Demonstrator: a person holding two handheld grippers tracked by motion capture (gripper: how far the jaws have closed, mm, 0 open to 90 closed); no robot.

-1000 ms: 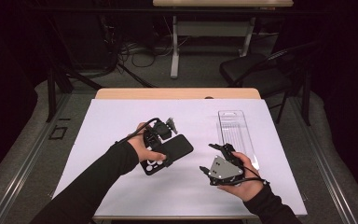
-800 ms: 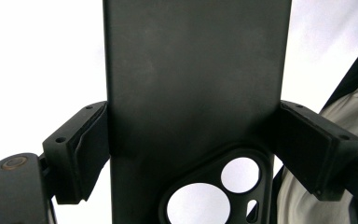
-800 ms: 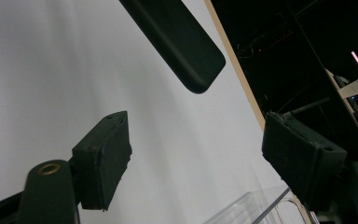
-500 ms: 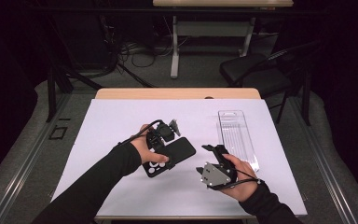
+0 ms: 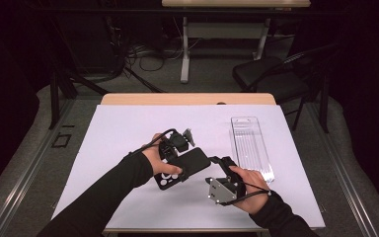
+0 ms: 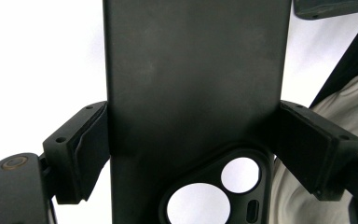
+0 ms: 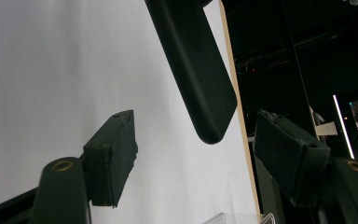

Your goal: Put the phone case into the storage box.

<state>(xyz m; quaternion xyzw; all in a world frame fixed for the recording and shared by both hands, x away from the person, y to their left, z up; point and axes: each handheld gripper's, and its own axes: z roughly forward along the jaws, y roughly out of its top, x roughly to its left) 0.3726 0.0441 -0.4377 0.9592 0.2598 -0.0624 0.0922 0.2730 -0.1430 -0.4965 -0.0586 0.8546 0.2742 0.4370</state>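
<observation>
Just below the centre of the high view, the left gripper (image 5: 176, 148) holds a black phone case (image 5: 185, 167) clear of the white table cover (image 5: 128, 128), its 2 jaws clamped on the case's long edges. In the left gripper view the case (image 6: 191, 93) runs up the middle of the frame, with the camera cut-out at the bottom and the pads pressed against both sides. The right gripper (image 5: 222, 165), at the lower centre-right of the high view, stands wide open and holds nothing. In the right gripper view the rounded end of the case (image 7: 196, 79) hangs at the upper centre, ahead of the open jaws and not yet between them. A clear plastic tray (image 5: 250, 145) lies empty at the right of the high view, well apart from the case. By my judgement the pick-up is done, and the second grip, or a hand-over, is left.
</observation>
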